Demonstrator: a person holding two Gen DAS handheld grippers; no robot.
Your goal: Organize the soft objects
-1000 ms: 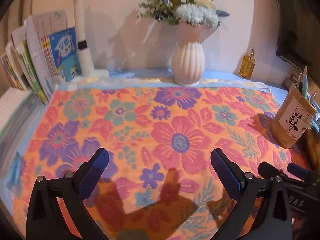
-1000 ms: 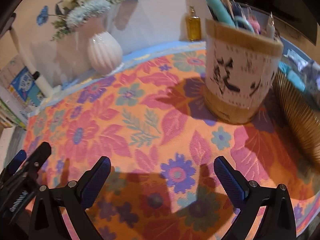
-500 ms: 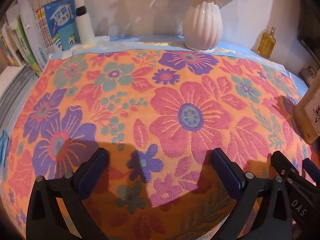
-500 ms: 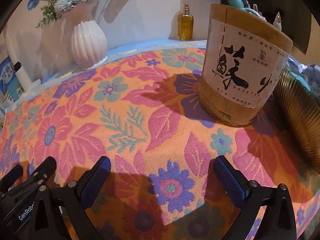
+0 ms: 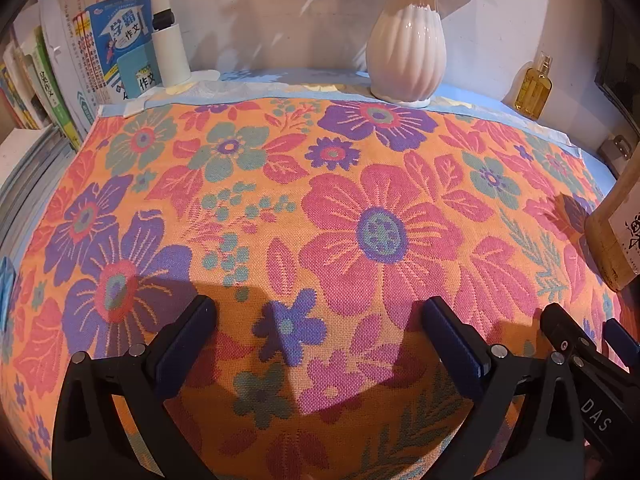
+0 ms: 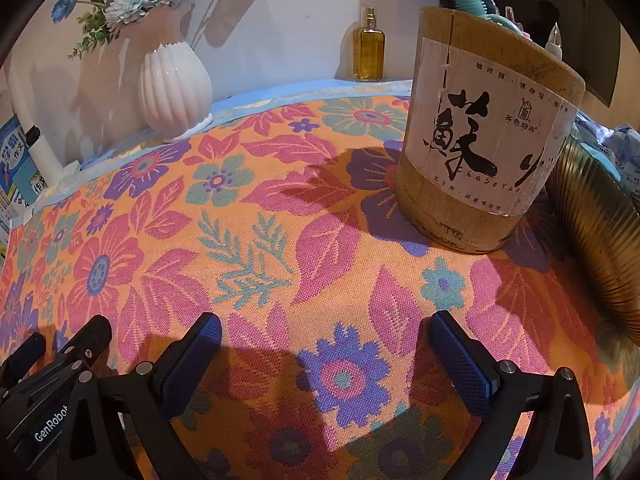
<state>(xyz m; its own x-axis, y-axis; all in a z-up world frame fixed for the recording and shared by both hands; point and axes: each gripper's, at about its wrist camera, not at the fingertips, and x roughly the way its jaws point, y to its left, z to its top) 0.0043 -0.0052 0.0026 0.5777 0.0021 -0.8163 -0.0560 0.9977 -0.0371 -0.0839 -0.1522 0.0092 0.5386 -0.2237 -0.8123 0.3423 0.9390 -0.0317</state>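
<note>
Hovering low over the near edge of the floral cloth, the left gripper had its blue-padded jaws spread wide, with nothing between them but fabric pattern. The right gripper matched it, jaws equally far apart and holding nothing, poised just above the cloth near a purple flower.

The cloth lay spread flat across the desk, orange with pink, purple and teal blooms. Its long axis ran side to side across both views; its far edge sat parallel to the wall, stopping just short of the white ribbed vase. A strip of blue desk surface showed beyond that edge.

On the right end of the cloth stood the wooden pen holder, upright, its base resting on the fabric. A small amber bottle stood behind it against the wall, off the cloth. Books leaned at the left end, beside a white lamp post. A ribbed brass-coloured object sat just beside the pen holder, at the cloth's right margin. Whether either gripper's fingers touched the fabric could not be told.
</note>
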